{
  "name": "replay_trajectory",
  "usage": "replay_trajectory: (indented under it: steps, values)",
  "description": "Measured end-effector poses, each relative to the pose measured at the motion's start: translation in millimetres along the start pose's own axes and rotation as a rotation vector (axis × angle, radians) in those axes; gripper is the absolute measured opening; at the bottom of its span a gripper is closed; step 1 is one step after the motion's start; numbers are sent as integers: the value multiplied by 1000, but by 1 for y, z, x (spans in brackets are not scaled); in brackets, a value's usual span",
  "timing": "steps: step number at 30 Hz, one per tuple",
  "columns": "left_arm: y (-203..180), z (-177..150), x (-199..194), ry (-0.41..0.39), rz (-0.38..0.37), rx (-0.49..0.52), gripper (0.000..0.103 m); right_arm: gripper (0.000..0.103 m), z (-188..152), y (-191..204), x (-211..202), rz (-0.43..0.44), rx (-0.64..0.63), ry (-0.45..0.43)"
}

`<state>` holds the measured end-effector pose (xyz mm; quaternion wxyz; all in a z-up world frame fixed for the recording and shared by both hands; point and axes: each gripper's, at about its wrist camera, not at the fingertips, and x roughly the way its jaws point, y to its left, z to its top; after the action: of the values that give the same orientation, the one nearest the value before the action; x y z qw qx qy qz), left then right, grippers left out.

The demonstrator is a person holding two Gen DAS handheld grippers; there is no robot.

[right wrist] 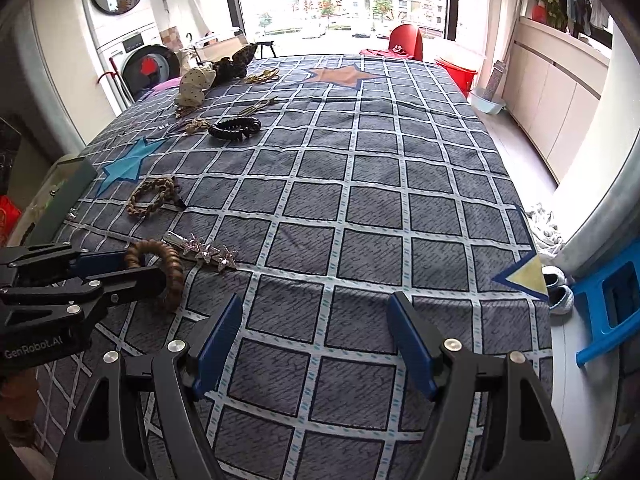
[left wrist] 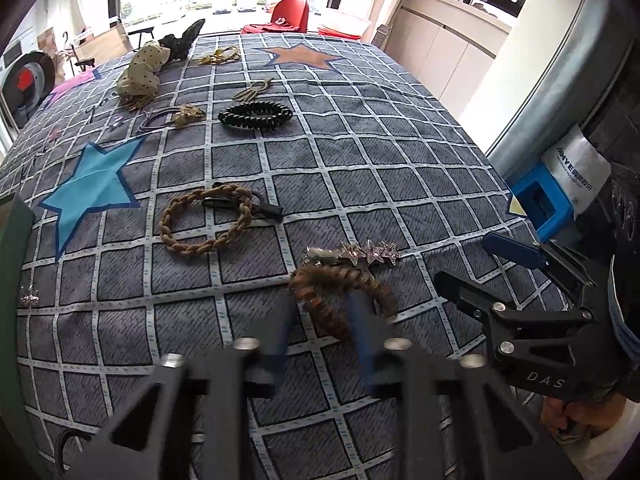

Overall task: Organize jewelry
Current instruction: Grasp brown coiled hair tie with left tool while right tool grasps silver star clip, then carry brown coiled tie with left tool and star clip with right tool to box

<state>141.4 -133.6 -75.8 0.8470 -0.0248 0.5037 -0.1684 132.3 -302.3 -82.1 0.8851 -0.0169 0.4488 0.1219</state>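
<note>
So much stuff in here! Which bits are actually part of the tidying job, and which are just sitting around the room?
Part of the job:
brown twisted hair ring, pinched in the left gripper
star hair clip
braided tan band
black coil hair tie
polka-dot bow

Just lying about:
red chair
blue stool
washing machine

A dark-brown braided hair ring (left wrist: 344, 298) lies near the grey checked bedspread's (left wrist: 360, 160) near edge, touching a star-studded silver hair clip (left wrist: 360, 254) behind it; a black coiled hair tie (left wrist: 256, 115) lies farther back.

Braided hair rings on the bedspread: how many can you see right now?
2. One braided ring sits between the left gripper fingers near the star clip; the lighter braided ring lies beside the blue star.
</note>
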Motion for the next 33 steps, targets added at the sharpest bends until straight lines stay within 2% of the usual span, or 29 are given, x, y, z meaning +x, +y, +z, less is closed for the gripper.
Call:
replay_trajectory:
  steps: [1, 2, 4, 11, 18, 20, 25, 26, 29, 33]
  values:
    - [1, 0, 0, -2, -8, -4, 19, 78, 1, 1, 1, 4, -3, -1]
    - [1, 0, 0, -3, -11, -6, 13, 78, 1, 2, 1, 7, -7, -2]
    - [2, -1, -2, -11, -5, -14, 12, 78, 3, 6, 3, 13, -21, -3]
    - [21, -9, -17, -49, 56, -30, 12, 78, 12, 38, 15, 35, -122, -2]
    - [42, -17, -26, -55, 72, -67, 12, 77, 24, 68, 31, 34, -196, -5]
    - [45, -19, -28, -58, 76, -69, 12, 70, 28, 73, 34, 41, -204, -3]
    - [51, -24, -33, -63, 78, -79, 12, 27, 33, 85, 34, 51, -223, 15]
    - [52, -24, -35, -64, 76, -80, 12, 24, 33, 87, 33, 47, -227, 15]
    - [54, -27, -39, -71, 77, -81, 12, 24, 30, 91, 31, 16, -225, 13]
    - [57, -31, -48, -83, 80, -79, 12, 24, 25, 87, 22, 13, -163, 13]
